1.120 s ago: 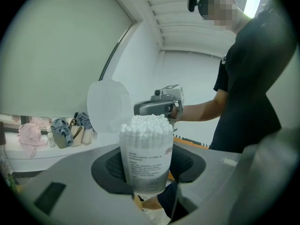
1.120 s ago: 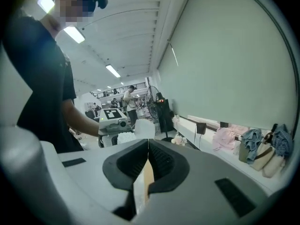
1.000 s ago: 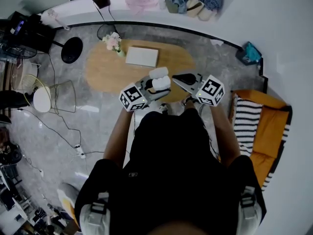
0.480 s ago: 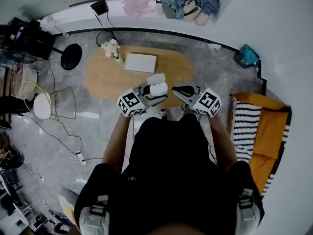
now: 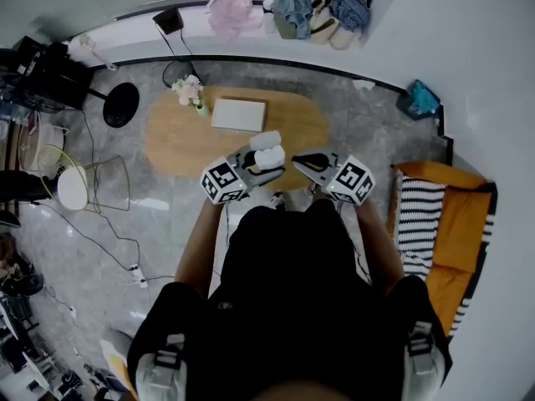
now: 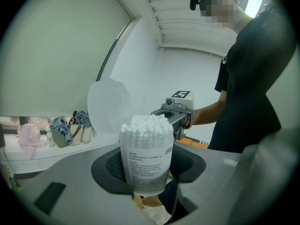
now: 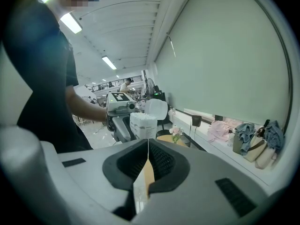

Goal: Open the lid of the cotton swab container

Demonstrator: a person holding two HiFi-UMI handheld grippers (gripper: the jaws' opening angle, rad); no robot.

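The right gripper [image 5: 298,158] has dipped lower and a touch leftward in the head view. Its marker cube [image 5: 353,180] now sits level with the one on the left gripper [image 5: 266,155] (earlier it rode higher). The view itself has slid too: the bench [image 5: 175,132] and the clothes [image 5: 231,10] at the top edge sit lower in the frame.

Your left gripper [image 5: 269,155] holds the cotton swab container [image 6: 146,158], and its raised lid [image 6: 108,106] walls off the side away from your right gripper [image 5: 296,158]. Above the swab tips it's open air. Only a narrow gap separates that closed right gripper from the container. Below both, the table [image 5: 175,132], white pad [image 5: 239,114] and flowers [image 5: 191,90] sit well clear.
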